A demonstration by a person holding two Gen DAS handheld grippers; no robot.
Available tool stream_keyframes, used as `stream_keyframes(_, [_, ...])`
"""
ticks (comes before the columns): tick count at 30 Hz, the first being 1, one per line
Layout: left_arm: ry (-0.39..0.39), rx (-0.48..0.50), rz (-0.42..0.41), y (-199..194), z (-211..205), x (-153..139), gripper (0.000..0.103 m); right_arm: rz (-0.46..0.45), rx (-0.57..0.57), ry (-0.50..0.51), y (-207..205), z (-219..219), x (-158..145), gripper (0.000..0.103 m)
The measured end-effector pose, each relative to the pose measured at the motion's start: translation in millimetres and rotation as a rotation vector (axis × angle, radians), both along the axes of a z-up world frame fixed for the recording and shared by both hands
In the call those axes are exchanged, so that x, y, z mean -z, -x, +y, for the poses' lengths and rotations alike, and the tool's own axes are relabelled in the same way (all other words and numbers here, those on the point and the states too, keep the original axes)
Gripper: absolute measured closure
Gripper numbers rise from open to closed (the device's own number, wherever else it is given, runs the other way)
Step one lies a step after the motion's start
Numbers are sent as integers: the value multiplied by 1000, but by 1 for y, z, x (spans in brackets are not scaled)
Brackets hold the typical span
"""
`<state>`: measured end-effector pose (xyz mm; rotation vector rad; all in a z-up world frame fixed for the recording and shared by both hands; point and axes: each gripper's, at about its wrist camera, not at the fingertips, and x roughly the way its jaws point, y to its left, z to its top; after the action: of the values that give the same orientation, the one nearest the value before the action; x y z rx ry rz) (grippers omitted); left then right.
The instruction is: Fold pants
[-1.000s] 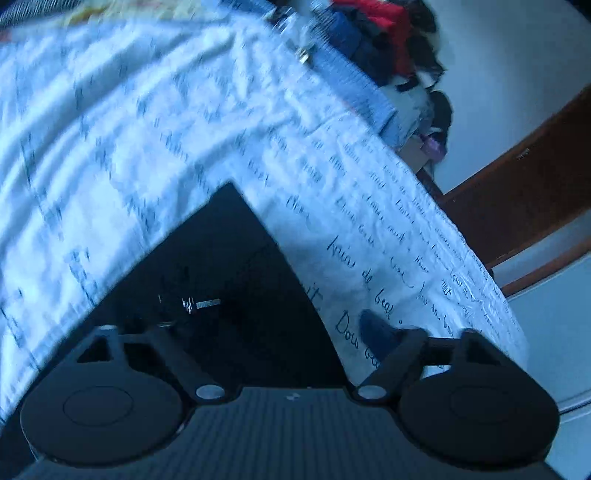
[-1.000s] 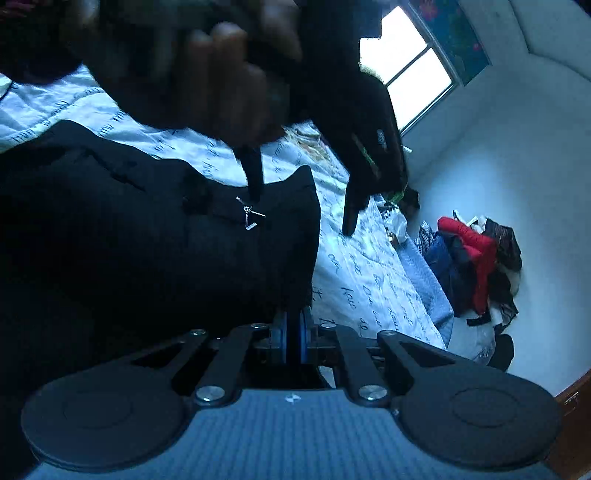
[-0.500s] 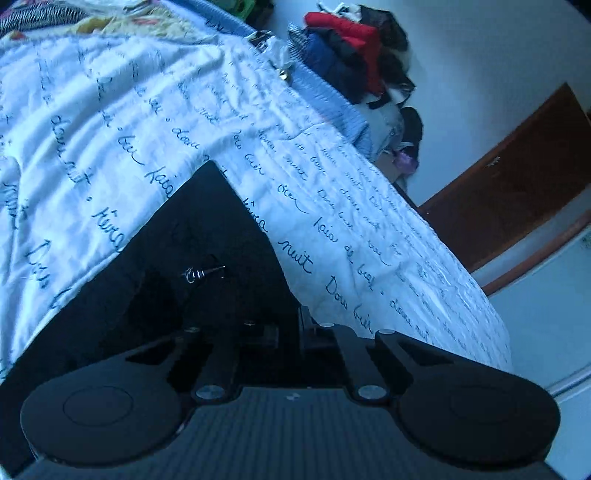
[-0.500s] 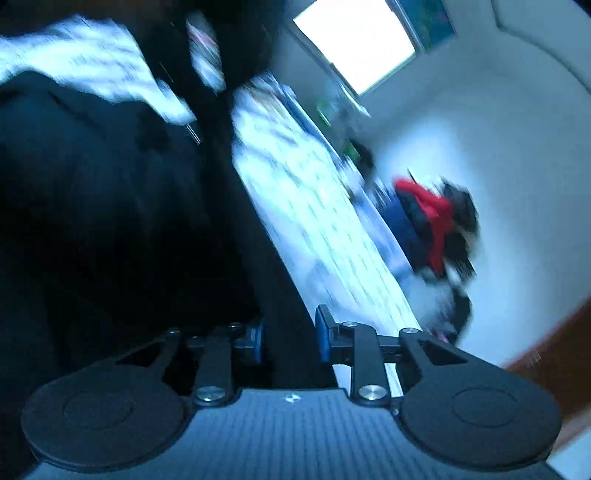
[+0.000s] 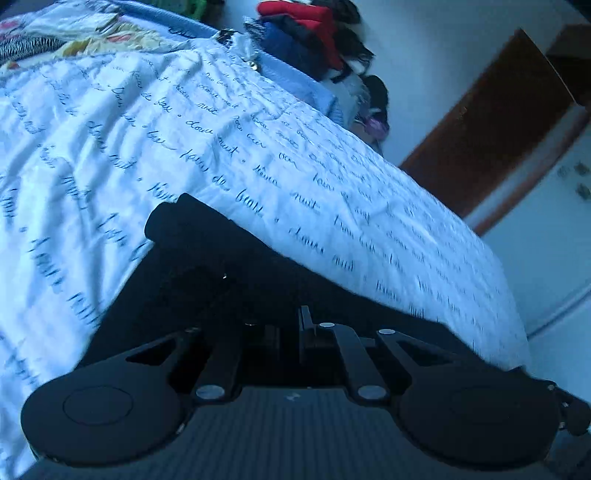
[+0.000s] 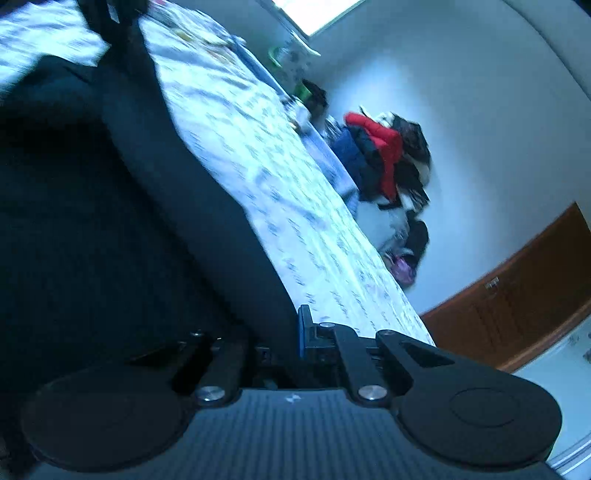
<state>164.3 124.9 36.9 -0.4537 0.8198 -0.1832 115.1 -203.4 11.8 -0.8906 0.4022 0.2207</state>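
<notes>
Left wrist view: black fabric pants (image 5: 221, 266) lie on a white bedsheet printed with dark cursive script (image 5: 110, 129). The visible end of the pants is rolled or bunched into a rounded edge, and the cloth runs from there down into the left gripper (image 5: 286, 332). Its two black fingers are drawn close with the dark cloth pinched between them; the fabric against black fingers makes the contact hard to resolve, but the grip reads as clamped on the pants.

Right wrist view: the same pants (image 6: 129, 221) fill the left half of the frame, raised in a thick dark fold whose edge runs diagonally above the bedsheet (image 6: 277, 177). The right gripper (image 6: 284, 339) is clenched on this fold; the blue pad of one finger (image 6: 302, 328) presses against the cloth. View is motion-blurred.

Surroundings: a pile of clothes, red, blue and black (image 6: 384, 158), lies against the pale wall beyond the bed. A brown wooden door (image 5: 491, 122) stands to the right. A bright window (image 6: 317, 14) sits at the top edge.
</notes>
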Motion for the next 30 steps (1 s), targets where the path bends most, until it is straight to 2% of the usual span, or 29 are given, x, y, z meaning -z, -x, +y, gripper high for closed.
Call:
stream_keyframes(3, [-57, 33, 3, 23, 9, 8, 89, 71, -39, 0, 32, 14, 2, 98])
stream_keyframes(8, [-93, 23, 78, 36, 16, 39, 89, 171, -72, 32, 46, 32, 39, 98])
stream_keyframes(12, [-134, 11, 41, 45, 18, 33, 89, 173, -52, 26, 63, 34, 43, 98])
stream_keyframes(18, [-199, -7, 40, 45, 11, 36, 87, 214, -50, -41, 98, 33, 45, 98])
stream_keyframes(20, [-230, -6, 43, 43, 7, 38, 80, 223, -43, -50, 107, 34, 50, 98])
stream_keyframes(22, [-262, -3, 51, 40, 4, 39, 78, 238, -24, -73, 108, 33, 54, 98])
stream_keyframes(23, [-277, -2, 48, 41, 3, 37, 74, 218, -24, -78, 105, 32, 56, 97])
stream_keyframes(24, [-294, -2, 45, 44, 2, 35, 72, 207, -21, -76, 105, 32, 58, 94])
stream_keyframes(26, [-345, -8, 40, 48, 2, 28, 61, 178, 4, -72, 118, 33, 58, 82])
stream_keyframes(28, [-401, -19, 35, 54, 2, 22, 56, 152, 40, -68, 127, 28, 55, 54])
stream_keyframes(30, [-468, -37, 30, 59, 3, 15, 50, 186, 54, -139, 138, 12, 41, 45])
